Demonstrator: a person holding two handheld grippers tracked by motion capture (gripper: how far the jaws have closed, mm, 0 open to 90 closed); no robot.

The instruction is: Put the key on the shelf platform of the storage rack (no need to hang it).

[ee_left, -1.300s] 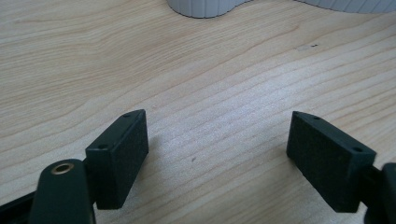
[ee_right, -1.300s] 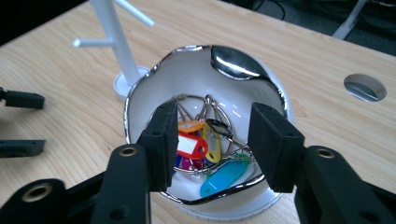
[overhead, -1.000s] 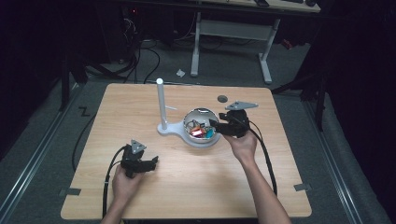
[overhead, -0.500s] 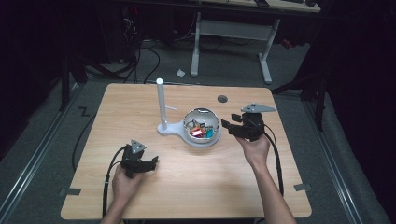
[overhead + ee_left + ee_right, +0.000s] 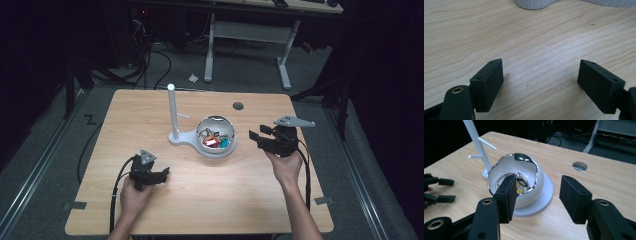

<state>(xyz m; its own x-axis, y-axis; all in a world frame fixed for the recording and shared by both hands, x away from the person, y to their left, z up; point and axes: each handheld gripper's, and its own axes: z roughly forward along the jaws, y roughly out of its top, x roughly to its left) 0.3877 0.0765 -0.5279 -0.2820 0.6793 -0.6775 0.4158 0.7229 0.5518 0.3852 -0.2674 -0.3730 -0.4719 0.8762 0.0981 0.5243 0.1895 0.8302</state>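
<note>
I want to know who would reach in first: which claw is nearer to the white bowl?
The right. The right claw hovers just beside the white bowl, jaws open toward it. The left claw rests on the table nearer the person, a clear gap from the bowl.

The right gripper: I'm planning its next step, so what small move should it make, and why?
Probably ease the right gripper toward the white bowl and tip it down over the rim. Its jaws stand open with nothing between them, beside the bowl rather than over it, and the small colourful items lie inside. The left gripper rests open, apart.
</note>
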